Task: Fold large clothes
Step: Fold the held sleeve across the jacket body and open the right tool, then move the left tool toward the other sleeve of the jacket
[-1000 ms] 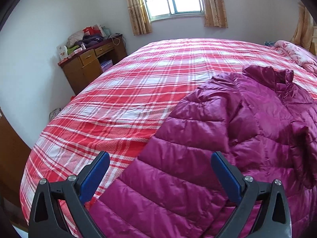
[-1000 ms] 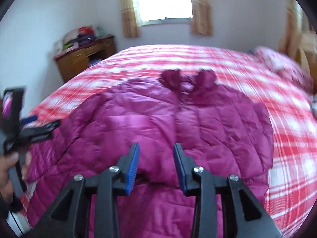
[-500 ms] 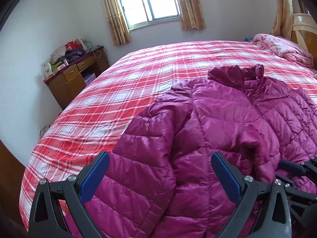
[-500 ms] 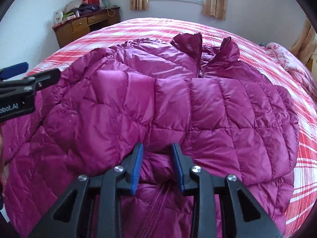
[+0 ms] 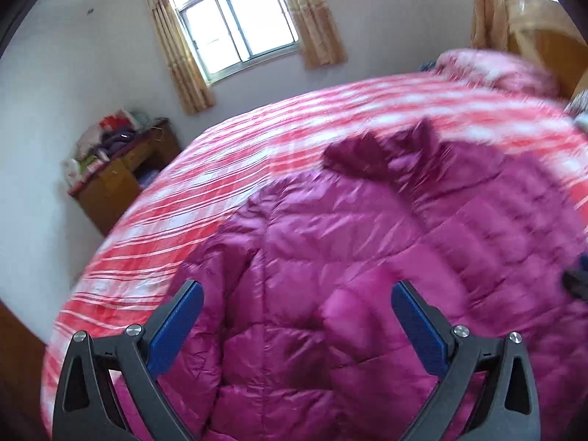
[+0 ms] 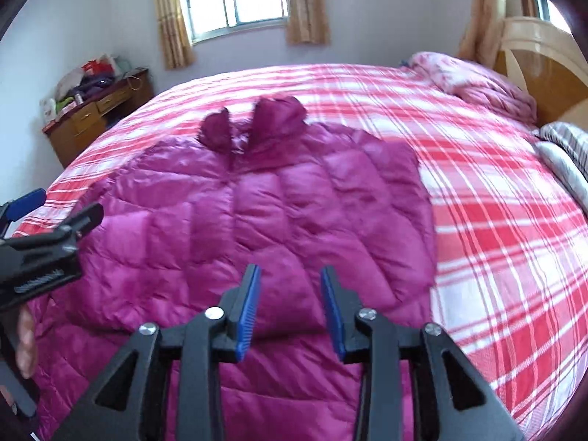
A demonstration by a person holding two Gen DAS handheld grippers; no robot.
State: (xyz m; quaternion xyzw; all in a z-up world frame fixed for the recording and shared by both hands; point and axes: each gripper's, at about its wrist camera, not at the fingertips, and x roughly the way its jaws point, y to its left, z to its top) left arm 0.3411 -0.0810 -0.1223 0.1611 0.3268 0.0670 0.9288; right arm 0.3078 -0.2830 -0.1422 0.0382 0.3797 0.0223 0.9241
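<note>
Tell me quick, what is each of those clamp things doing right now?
Left gripper: jaws wide open, holding nothing, above the purple jacket.
Right gripper: jaws opening, holding nothing, with the jacket below them.

No legible text, label or number anywhere.

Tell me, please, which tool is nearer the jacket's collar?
Hard to tell. The right tool and left tool both hover over the jacket's lower part, apart from the collar.
</note>
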